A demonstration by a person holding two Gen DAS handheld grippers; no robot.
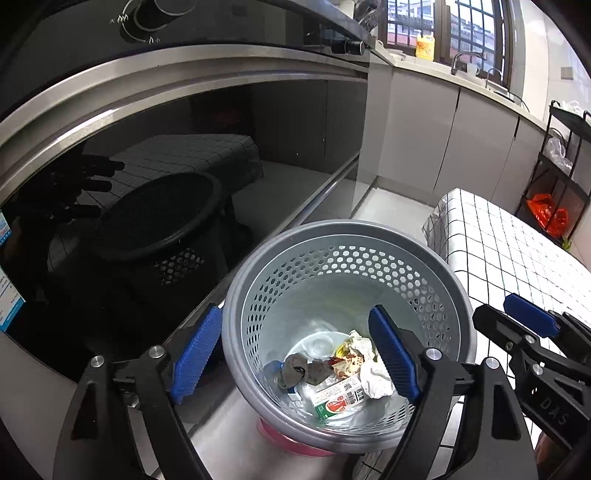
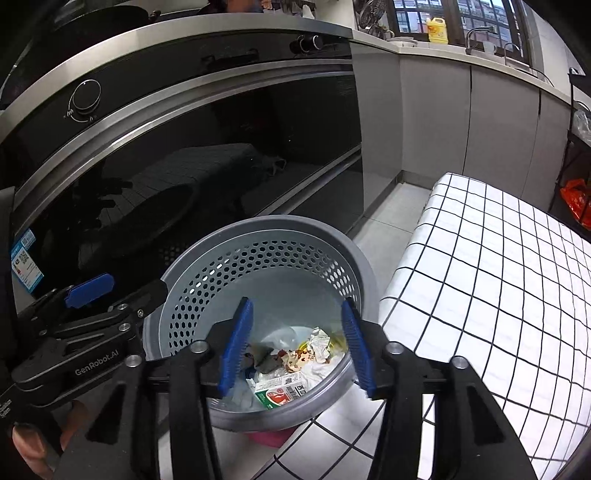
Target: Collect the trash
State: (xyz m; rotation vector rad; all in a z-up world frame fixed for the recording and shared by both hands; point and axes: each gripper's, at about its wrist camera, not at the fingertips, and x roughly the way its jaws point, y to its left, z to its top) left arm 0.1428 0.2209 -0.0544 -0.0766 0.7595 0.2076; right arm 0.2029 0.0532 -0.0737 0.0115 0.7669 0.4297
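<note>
A grey perforated trash bin (image 1: 458,295) stands on the floor between the oven and a low table; it also shows in the right wrist view (image 2: 365,266). Inside lie crumpled white paper (image 1: 375,382), a small carton (image 1: 338,400), a dark wad (image 1: 304,371) and a printed wrapper (image 2: 295,360). My left gripper (image 1: 295,354) is open and empty above the bin, straddling its left rim. My right gripper (image 2: 297,350) is open and empty above the bin's mouth. Each gripper shows in the other's view: the right one (image 1: 532,317) and the left one (image 2: 88,291).
A black glass oven door (image 1: 166,184) with a steel frame stands close on the left. A table with a white grid-pattern cloth (image 2: 498,280) lies to the right. Grey cabinets (image 2: 436,118) and a counter with a yellow bottle (image 2: 437,31) run behind. A black rack holds an orange bag (image 1: 546,214).
</note>
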